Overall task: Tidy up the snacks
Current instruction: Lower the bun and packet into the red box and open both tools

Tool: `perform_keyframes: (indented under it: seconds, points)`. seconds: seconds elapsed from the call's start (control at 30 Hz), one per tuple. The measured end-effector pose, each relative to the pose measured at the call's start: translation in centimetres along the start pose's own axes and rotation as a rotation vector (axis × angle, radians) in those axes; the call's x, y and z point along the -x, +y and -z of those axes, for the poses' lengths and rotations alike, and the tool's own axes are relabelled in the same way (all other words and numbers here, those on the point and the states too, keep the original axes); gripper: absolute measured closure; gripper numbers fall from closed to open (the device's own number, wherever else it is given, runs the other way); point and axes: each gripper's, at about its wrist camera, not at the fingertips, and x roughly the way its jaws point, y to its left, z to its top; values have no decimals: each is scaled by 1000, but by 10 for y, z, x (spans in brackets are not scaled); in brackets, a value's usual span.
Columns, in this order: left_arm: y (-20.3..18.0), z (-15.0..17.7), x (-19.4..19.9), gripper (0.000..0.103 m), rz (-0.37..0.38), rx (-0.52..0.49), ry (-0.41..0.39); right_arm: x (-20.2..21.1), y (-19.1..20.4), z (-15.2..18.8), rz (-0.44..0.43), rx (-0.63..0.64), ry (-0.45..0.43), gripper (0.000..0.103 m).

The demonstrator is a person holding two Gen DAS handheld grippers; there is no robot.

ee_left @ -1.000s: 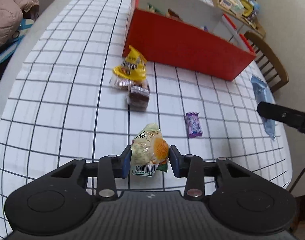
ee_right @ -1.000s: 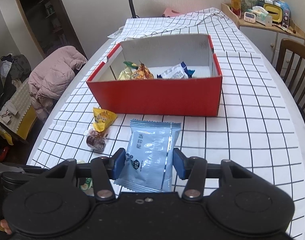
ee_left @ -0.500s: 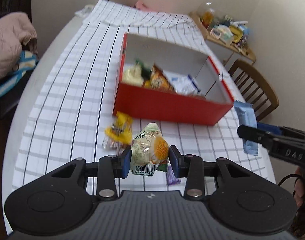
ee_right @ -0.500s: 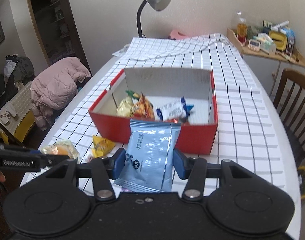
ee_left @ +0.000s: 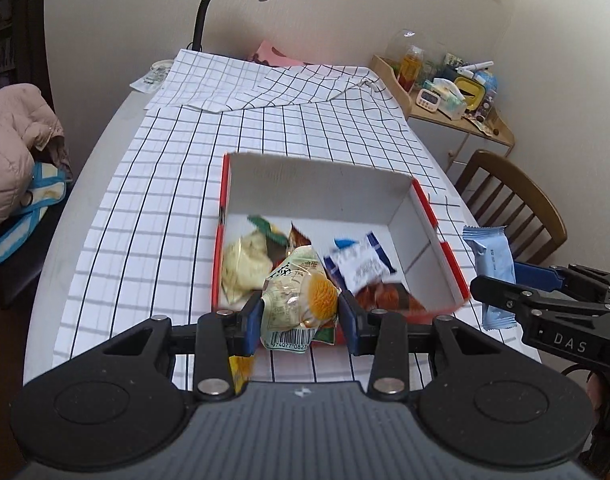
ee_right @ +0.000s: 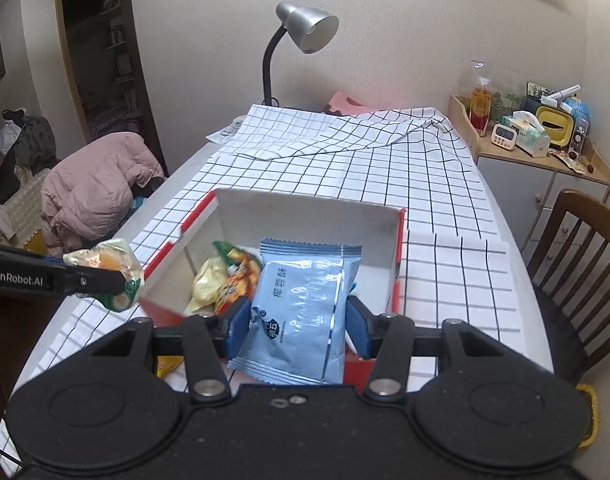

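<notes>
Item one: my left gripper, pads pressed on the sides of a green snack packet with an orange picture, held over the near wall of the red box.

Item two: my right gripper, clamped on a pale blue packet, upright, also above the box's near edge.

Box contents: several wrapped snacks on its white floor. The box stands on a checked tablecloth.

Two hand-held grippers, one red box, about five packets inside, two packets held, one lamp, one chair.
</notes>
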Motion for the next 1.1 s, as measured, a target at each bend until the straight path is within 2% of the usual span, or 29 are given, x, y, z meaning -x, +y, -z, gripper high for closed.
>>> perform_keyframes:
  seconds: [0.3,0.5,0.83,1.1]
  points:
    - [-7,-39,-49,65,-49,-16,47,-51,-20,-27,28,36,43,53]
    - [-11,-53,-85,65,-96,-38,95,-95,-26,-34,32,48,100,53]
    - [-6,-58,-136,65,-155,-57,179,-159,-18,-32,33,82,213,53]
    - [-8,-54,-155,65,-190,-94,222,-179,-12,-27,40,99,254,53]
